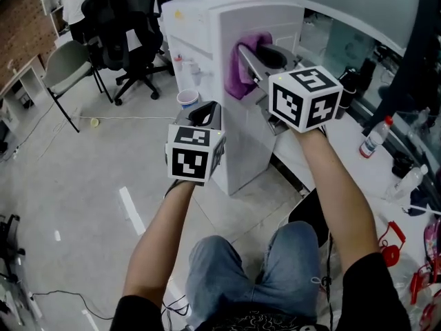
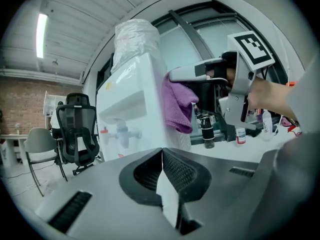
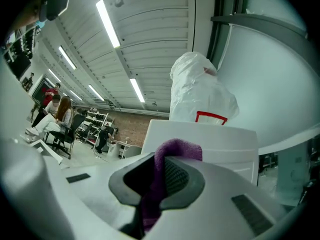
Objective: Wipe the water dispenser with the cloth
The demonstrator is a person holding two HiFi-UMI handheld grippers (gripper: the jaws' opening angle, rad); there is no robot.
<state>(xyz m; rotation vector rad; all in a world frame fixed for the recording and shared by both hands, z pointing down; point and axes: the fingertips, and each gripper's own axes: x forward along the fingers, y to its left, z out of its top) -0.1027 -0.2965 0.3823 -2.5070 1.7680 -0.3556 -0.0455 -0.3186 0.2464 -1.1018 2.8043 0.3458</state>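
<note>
Head view: we see the right claw (image 1: 246, 59) closed on a purple fabric cloth (image 1: 240, 76), pressing it against the upper side wall of the white box-shaped water dispenser (image 1: 207, 36). The cloth hangs bunched below the claw, touching the dispenser. The left claw (image 1: 202, 113) sits lower, near the dispenser's front corner and apart from the cloth. A white paper cup (image 1: 187, 98) stands on the floor just beside the dispenser. A black mesh office chair (image 1: 131, 19) is on the floor well behind. At right, a white surface (image 1: 324, 161) carries a clear plastic bottle with a red cap (image 1: 376, 136).

Left gripper view: we see the left claw (image 2: 162, 176) with its jaws together and nothing gripped. Ahead is the water dispenser (image 2: 131, 101) with its taps on the front face. The cloth (image 2: 178, 107) droops from the right claw (image 2: 175, 76) against the dispenser's side. A plastic-wrapped water jug (image 2: 135, 36) sits on top of the dispenser. The office chair (image 2: 75, 129) is at left.

Right gripper view: we see the right claw (image 3: 160, 179) clamped on the cloth (image 3: 176, 149), with purple fabric bulging up between the jaws. The dispenser's white top (image 3: 215, 141) is right behind it, and the wrapped jug (image 3: 200, 94) rises above.
</note>
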